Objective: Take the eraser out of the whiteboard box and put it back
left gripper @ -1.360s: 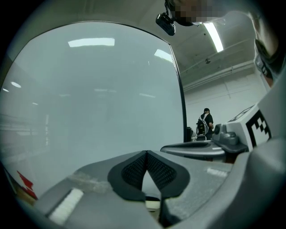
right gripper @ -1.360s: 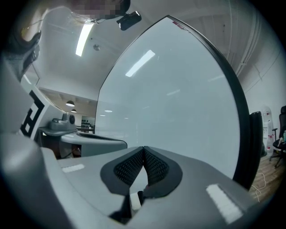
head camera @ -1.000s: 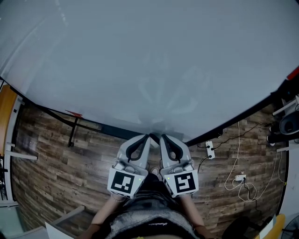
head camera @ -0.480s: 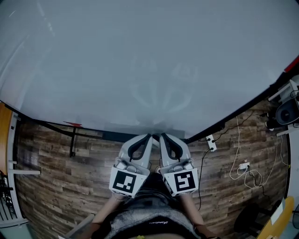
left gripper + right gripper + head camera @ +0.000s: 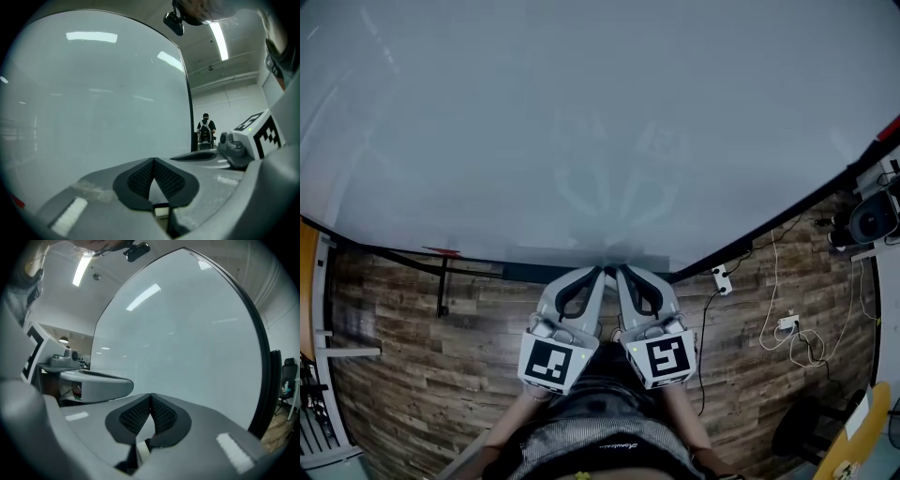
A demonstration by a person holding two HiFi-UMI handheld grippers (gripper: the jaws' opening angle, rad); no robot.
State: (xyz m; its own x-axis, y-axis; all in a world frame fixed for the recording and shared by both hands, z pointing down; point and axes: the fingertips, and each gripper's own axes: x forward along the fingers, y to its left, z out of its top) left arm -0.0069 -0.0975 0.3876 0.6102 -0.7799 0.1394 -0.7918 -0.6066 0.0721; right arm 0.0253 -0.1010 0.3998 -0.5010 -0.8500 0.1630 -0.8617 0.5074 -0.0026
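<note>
A large whiteboard [image 5: 581, 122] fills the upper part of the head view and stands close ahead in the left gripper view [image 5: 93, 93] and the right gripper view [image 5: 187, 333]. My left gripper [image 5: 600, 274] and right gripper [image 5: 623, 272] are side by side, tips near the board's lower edge. In its own view the left gripper [image 5: 153, 159] is shut with nothing between the pads. The right gripper [image 5: 150, 394] is likewise shut and empty. No eraser or whiteboard box shows in any view.
Wooden floor [image 5: 412, 319] lies below the board. A black stand leg [image 5: 442, 286] and a small red piece [image 5: 445, 251] sit at the board's lower left. A power strip [image 5: 720, 279] and loose cables [image 5: 787, 328] lie to the right. A person [image 5: 205, 126] stands far off.
The head view has tilted a little, so the whiteboard's lower edge sits slightly lower and flatter. Both grippers stay side by side and shut.
</note>
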